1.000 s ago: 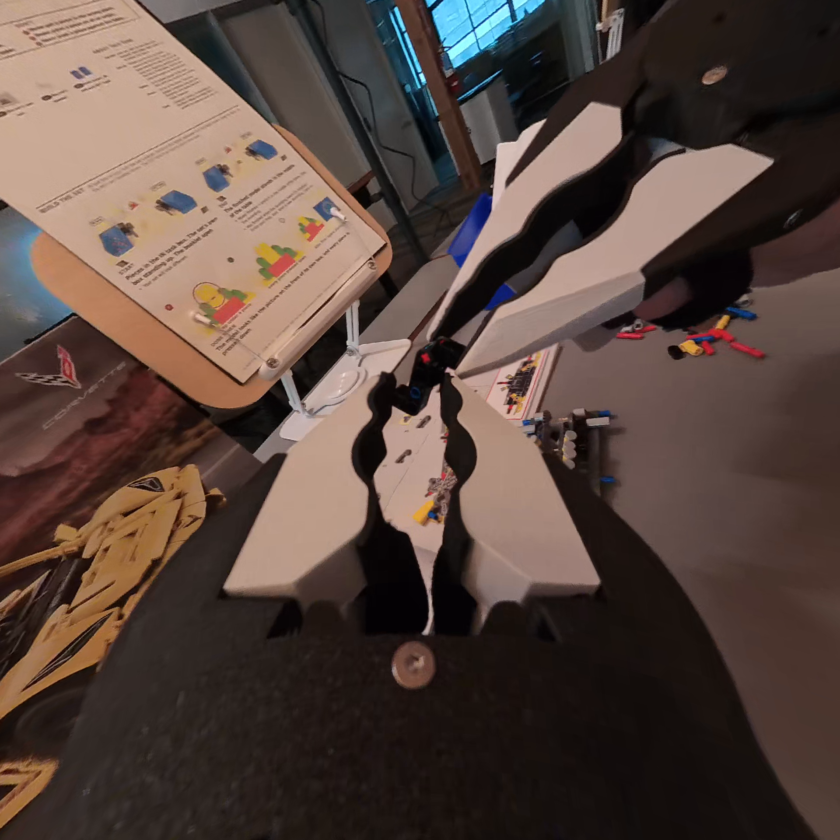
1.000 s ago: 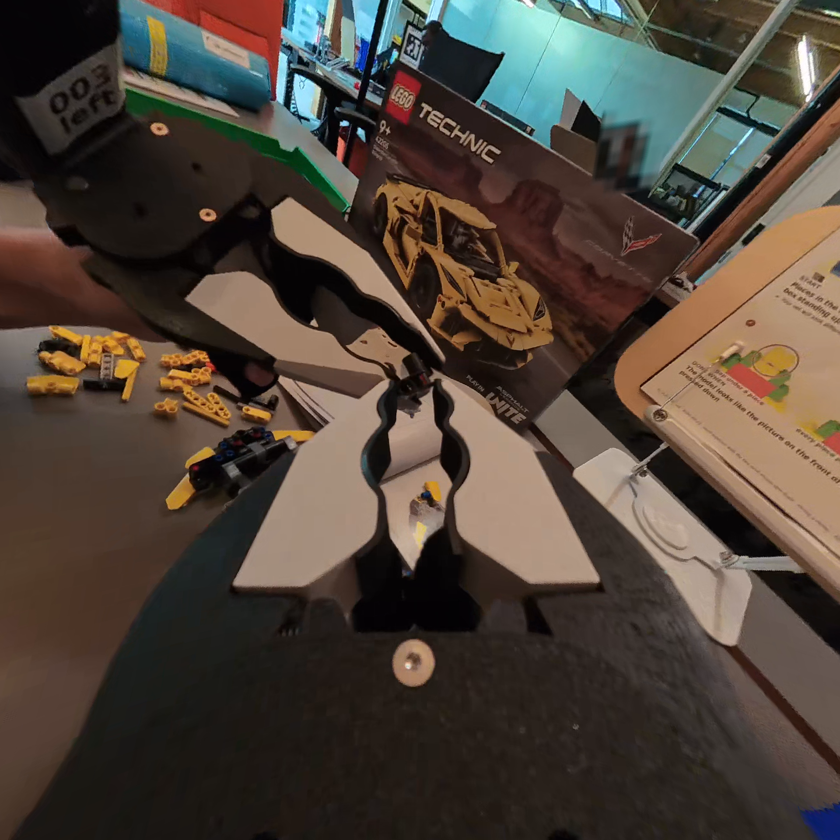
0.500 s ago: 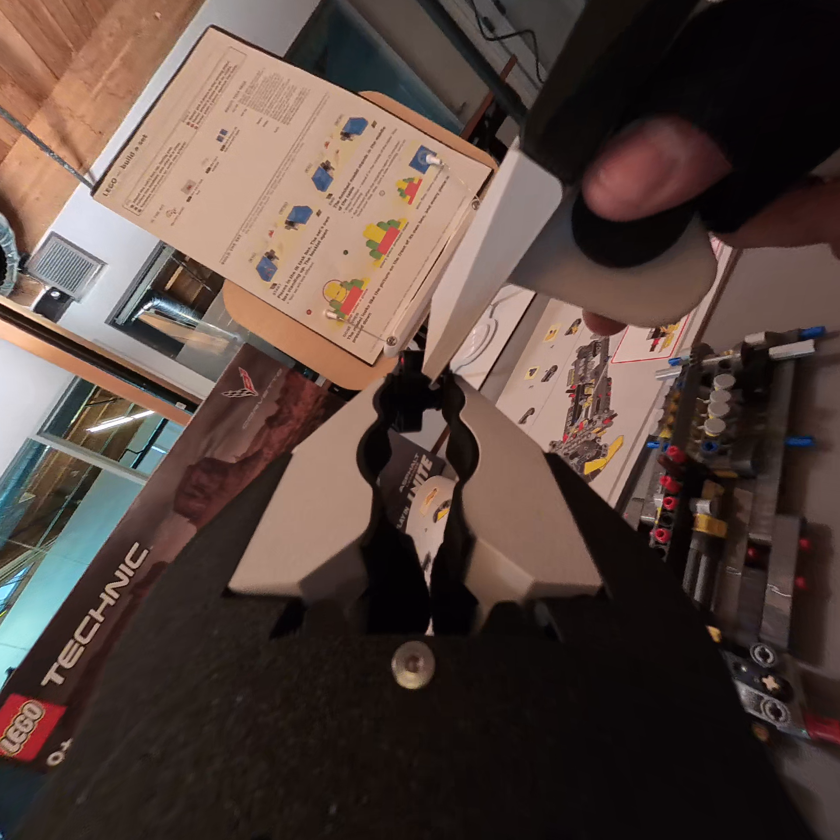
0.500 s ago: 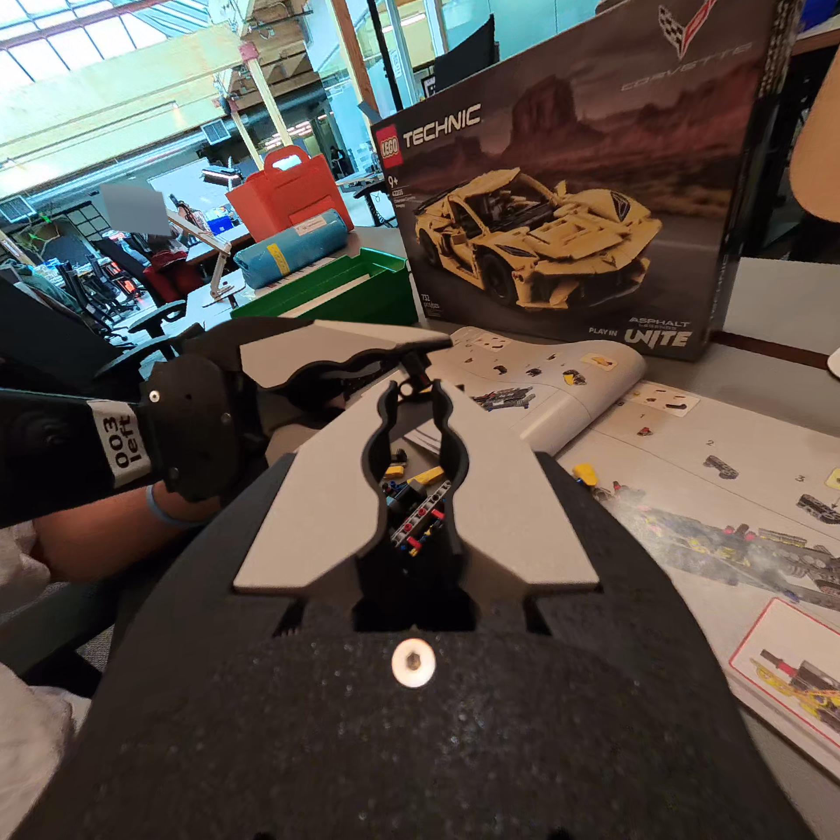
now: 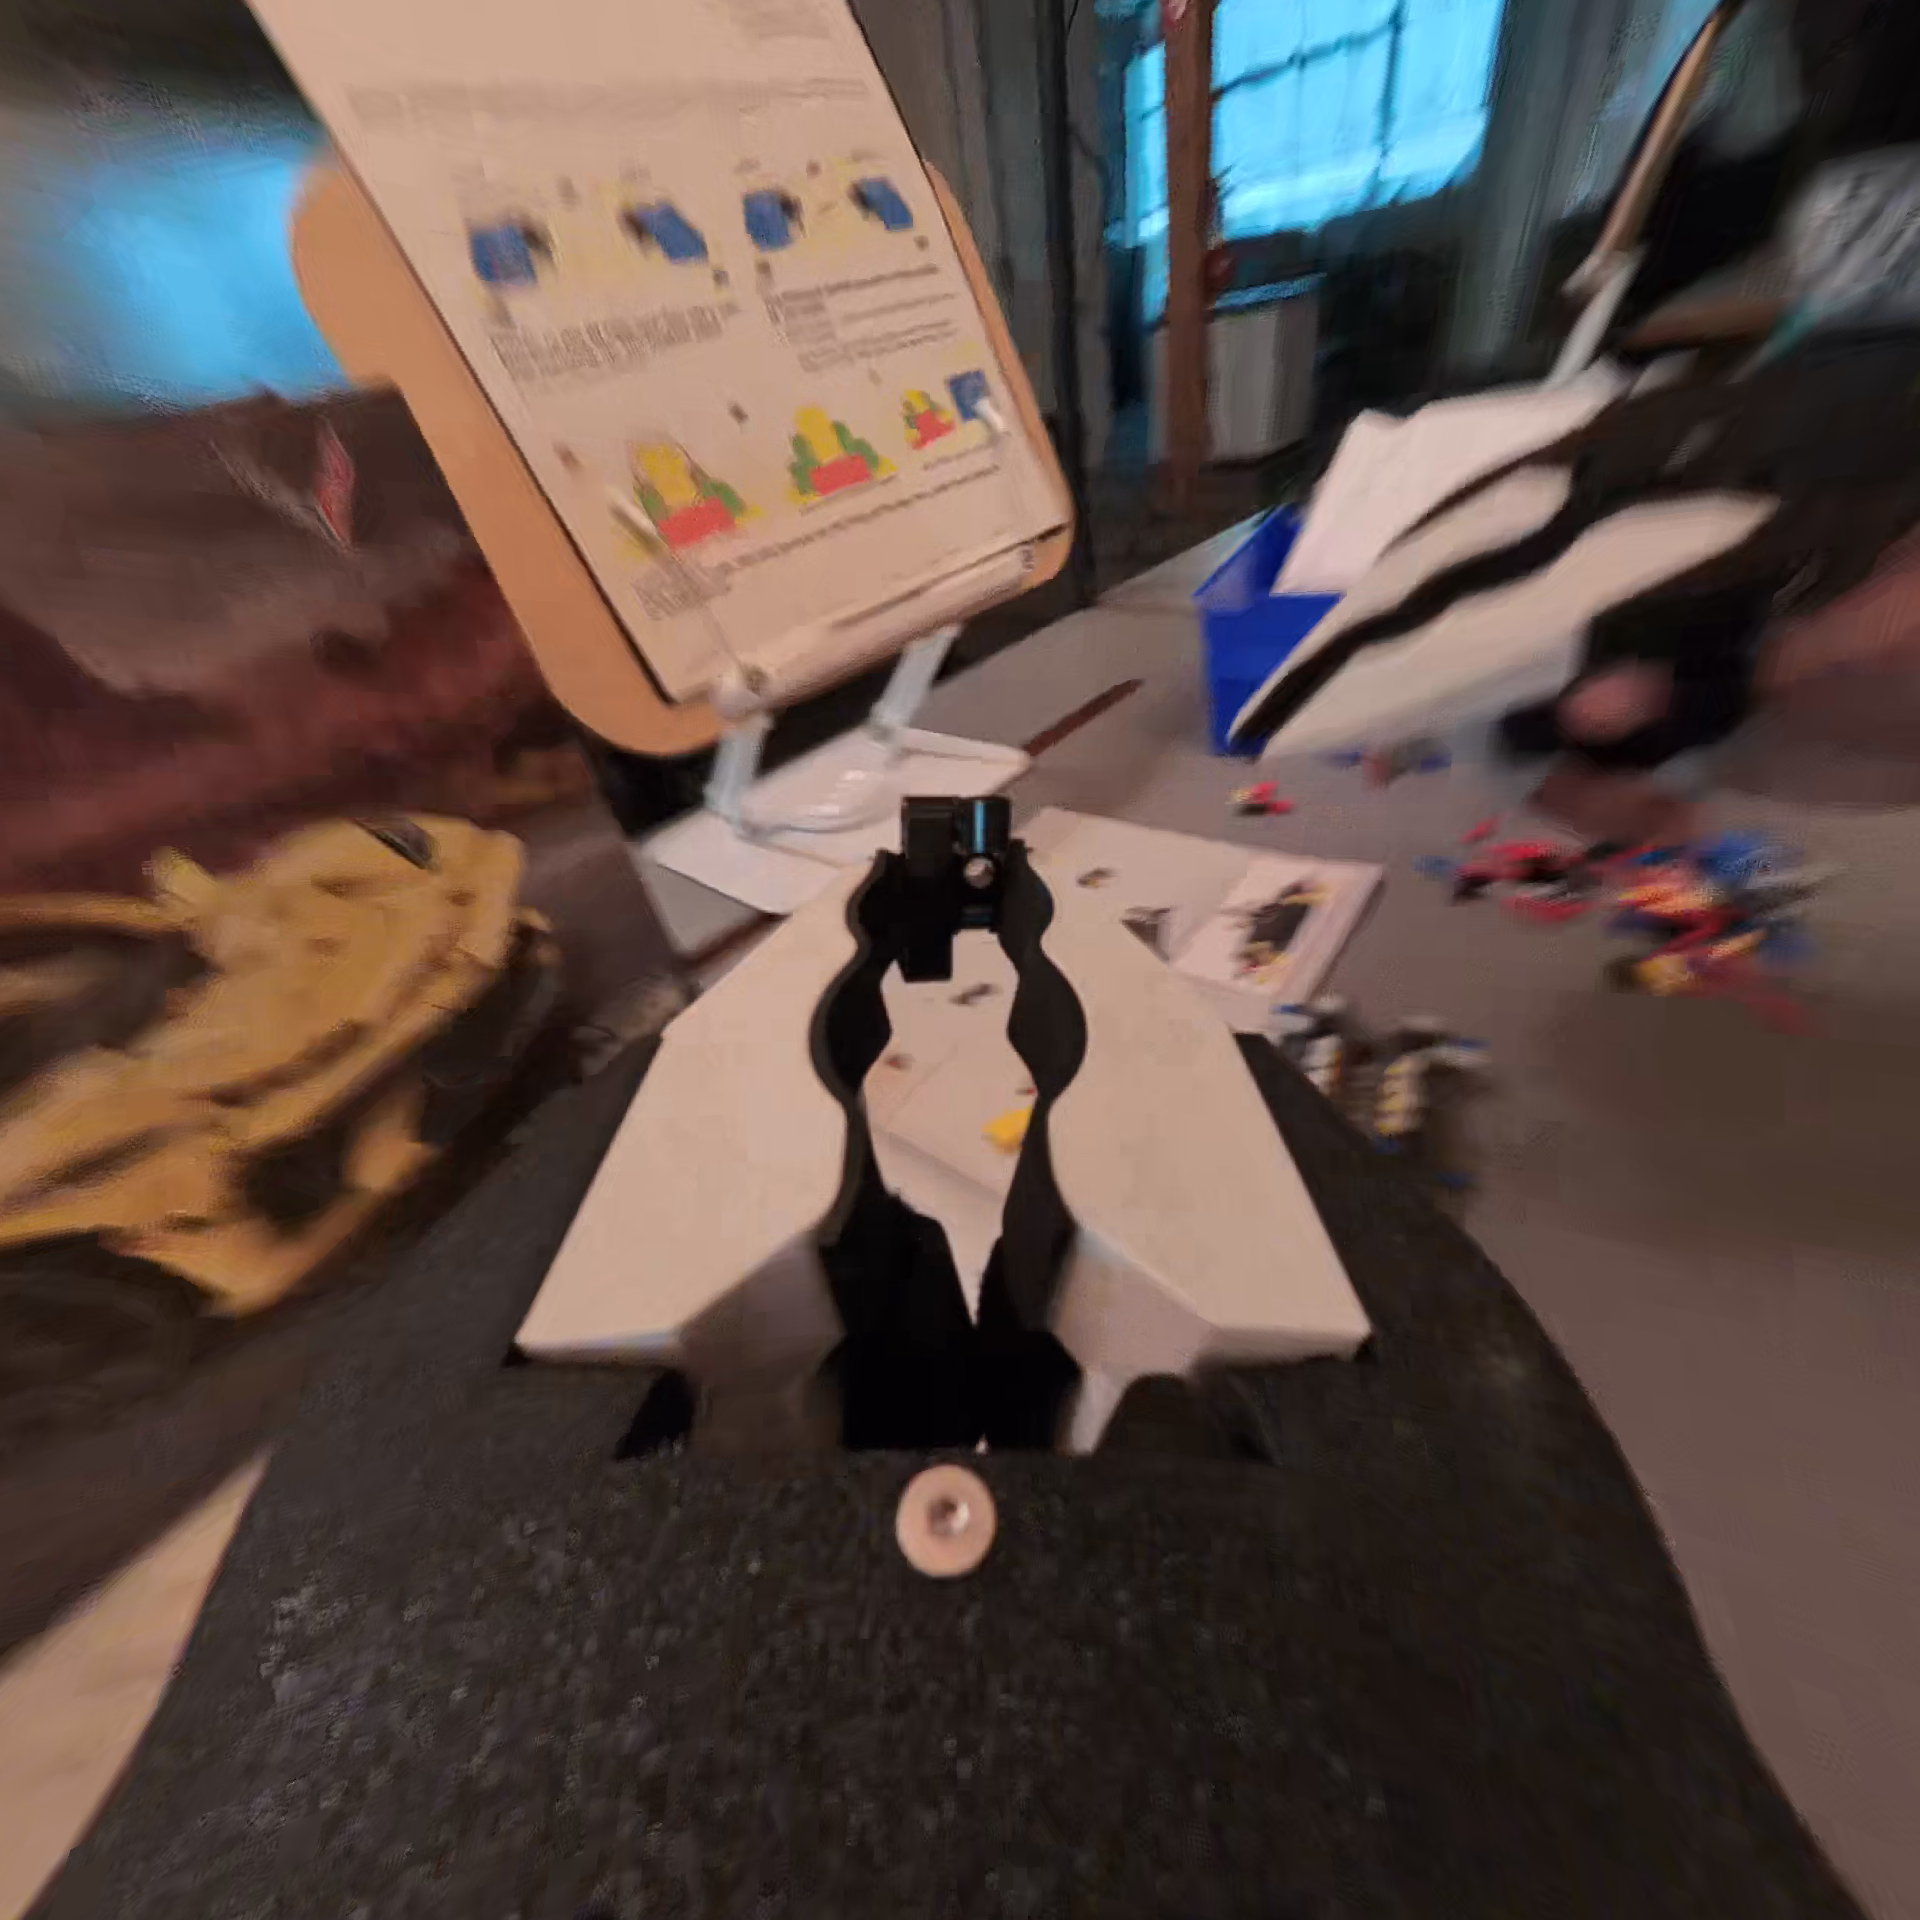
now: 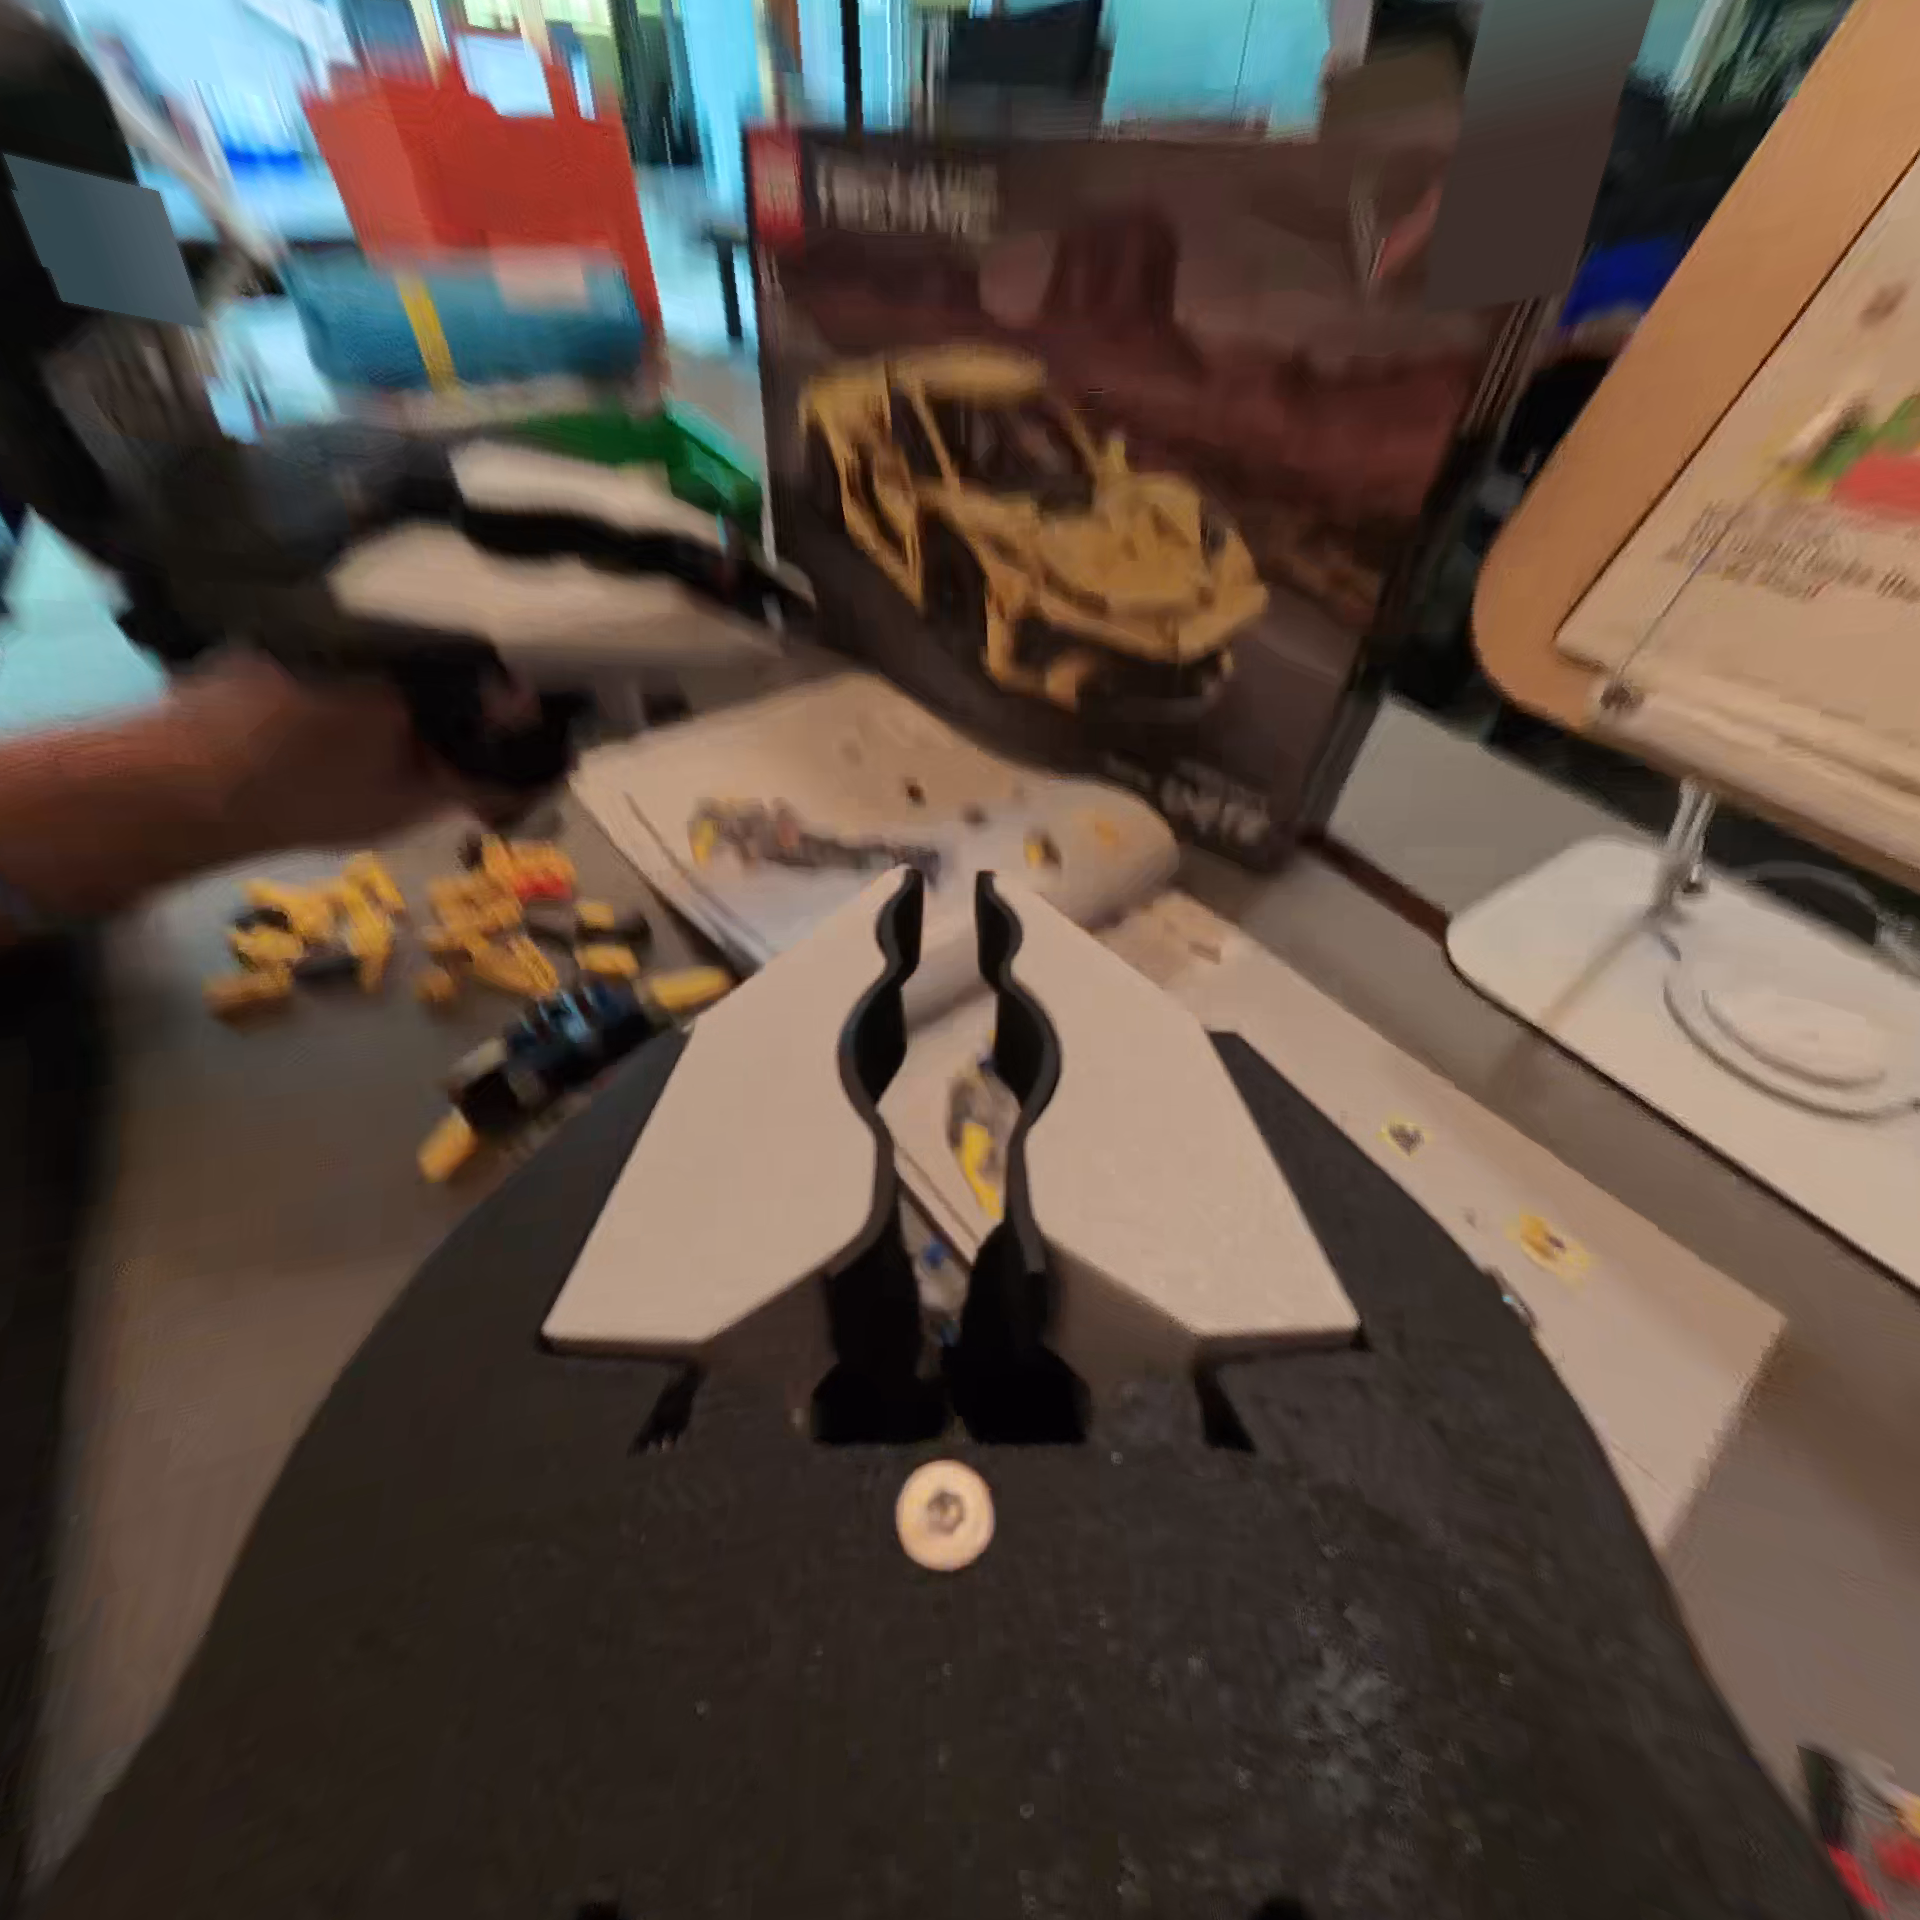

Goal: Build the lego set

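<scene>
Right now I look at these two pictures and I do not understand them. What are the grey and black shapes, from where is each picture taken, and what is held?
They are two hand-held grippers, each with a camera looking along its fingers. In the left wrist view, the left gripper pinches a small black piece; the right gripper shows farther off. In its own view the right gripper is slightly open and holds nothing. On the grey table lie yellow pieces, an open instruction booklet and the set's box.

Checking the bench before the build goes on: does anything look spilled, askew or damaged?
Nothing looks damaged. Loose yellow pieces lie scattered on the table left of the open instruction booklet, and mixed red and blue ones lie to its right. The left gripper holds a small black piece.
</scene>
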Tool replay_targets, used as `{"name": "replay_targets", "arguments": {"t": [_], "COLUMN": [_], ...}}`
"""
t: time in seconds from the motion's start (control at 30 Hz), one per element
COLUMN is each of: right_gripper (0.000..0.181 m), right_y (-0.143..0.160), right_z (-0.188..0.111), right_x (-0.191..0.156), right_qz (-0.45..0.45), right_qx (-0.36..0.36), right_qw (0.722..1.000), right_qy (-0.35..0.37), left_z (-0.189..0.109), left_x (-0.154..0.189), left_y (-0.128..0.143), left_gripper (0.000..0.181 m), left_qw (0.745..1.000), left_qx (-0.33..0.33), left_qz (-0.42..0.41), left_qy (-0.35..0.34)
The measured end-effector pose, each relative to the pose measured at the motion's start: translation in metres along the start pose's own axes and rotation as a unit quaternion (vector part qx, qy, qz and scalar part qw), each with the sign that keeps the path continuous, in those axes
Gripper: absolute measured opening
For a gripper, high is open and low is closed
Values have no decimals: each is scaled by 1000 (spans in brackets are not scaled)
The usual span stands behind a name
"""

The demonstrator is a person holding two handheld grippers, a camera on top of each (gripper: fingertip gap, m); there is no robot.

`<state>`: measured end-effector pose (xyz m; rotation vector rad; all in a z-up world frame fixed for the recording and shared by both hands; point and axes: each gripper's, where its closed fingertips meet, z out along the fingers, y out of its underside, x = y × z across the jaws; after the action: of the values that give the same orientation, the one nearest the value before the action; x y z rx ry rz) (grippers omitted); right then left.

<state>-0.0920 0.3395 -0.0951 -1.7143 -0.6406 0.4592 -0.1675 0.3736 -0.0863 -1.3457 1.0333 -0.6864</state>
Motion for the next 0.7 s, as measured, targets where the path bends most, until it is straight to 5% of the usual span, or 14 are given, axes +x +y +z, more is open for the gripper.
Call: {"name": "replay_targets", "arguments": {"t": [0.07, 0.17, 0.37, 0.7], "right_gripper": [20, 21, 17, 27], "right_y": [45, 95, 101, 127], "right_z": [19, 53, 89, 103], "right_x": [6, 13, 21, 21], "right_qz": [-5, -17, 114, 6], "right_qx": [-125, -252, -276, -298], "right_qw": [991, 963, 926, 908], "right_qy": [-43, -96, -232, -295], "left_z": [1, 4, 1, -2], "left_x": [-2, -10, -21, -21], "left_y": [9, 22, 24, 24], "left_gripper": [16, 16, 16, 16], "left_qw": [988, 969, 957, 960], "left_qx": [1, 2, 13, 4], "left_qz": [-131, -223, -267, -253], "left_qy": [75, 105, 111, 121]}}
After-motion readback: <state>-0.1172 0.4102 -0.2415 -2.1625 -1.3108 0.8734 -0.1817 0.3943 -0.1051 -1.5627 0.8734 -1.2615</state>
